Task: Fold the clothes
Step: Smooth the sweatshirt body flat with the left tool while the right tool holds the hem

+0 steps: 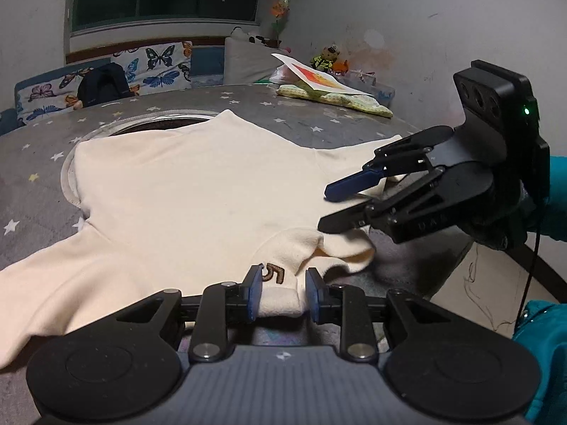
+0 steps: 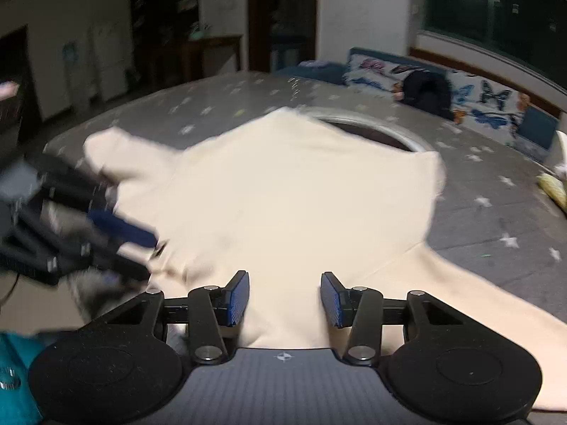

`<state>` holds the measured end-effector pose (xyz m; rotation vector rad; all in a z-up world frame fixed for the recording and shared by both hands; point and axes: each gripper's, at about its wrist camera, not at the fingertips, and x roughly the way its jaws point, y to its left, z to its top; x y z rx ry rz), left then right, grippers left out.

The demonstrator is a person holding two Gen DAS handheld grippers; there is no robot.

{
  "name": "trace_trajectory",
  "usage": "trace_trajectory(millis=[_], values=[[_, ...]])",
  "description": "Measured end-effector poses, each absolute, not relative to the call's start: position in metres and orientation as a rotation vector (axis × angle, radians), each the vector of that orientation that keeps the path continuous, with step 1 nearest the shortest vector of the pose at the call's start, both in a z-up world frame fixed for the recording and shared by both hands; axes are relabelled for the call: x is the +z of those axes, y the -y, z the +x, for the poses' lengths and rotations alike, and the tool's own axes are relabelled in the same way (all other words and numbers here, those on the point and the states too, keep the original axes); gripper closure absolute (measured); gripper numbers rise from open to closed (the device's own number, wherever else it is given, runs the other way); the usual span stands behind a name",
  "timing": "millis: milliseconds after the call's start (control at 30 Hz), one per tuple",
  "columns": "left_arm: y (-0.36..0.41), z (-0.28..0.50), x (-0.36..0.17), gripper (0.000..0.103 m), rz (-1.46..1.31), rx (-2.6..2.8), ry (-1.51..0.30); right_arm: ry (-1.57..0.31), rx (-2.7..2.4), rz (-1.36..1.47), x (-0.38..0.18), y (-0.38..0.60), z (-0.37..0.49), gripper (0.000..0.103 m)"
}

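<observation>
A cream sweatshirt (image 1: 198, 191) lies spread flat on a grey star-patterned table (image 1: 319, 120); it also shows in the right wrist view (image 2: 294, 191). My left gripper (image 1: 283, 292) is partly closed around a bunched fold of the shirt's edge that bears a brown "5". My right gripper (image 1: 326, 209) hovers over the shirt's right side with its jaws slightly apart and a bit of cream cloth between them. In the right wrist view my right gripper (image 2: 285, 295) is open over the cloth, and my left gripper (image 2: 141, 248) is blurred at the left.
A round opening (image 1: 159, 124) in the table lies under the far part of the shirt. A folded green cloth with a paper (image 1: 333, 95) sits at the back right. A butterfly-print bench with a dark bag (image 1: 102, 85) runs behind. The table's edge is at the right.
</observation>
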<state>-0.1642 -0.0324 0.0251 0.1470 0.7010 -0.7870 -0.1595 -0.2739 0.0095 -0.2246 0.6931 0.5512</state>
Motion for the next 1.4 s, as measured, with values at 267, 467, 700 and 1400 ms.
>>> trace_trajectory(millis=[267, 467, 700, 1400], values=[[0.031, -0.105, 0.063, 0.076, 0.13, -0.671, -0.599, -0.673, 0.526, -0.203, 0.023, 0.272, -0.145, 0.054], [0.045, -0.001, 0.063, 0.077, 0.068, -0.557, -0.658, -0.679, 0.506, -0.14, 0.021, 0.275, -0.132, 0.053], [0.068, 0.08, 0.022, 0.077, 0.094, -0.522, -0.773, -0.699, 0.526, -0.104, 0.014, 0.274, -0.124, 0.047], [0.012, 0.128, 0.009, 0.062, -0.012, -0.264, -0.725, -0.706, 0.576, -0.081, 0.003, 0.281, -0.123, 0.041]])
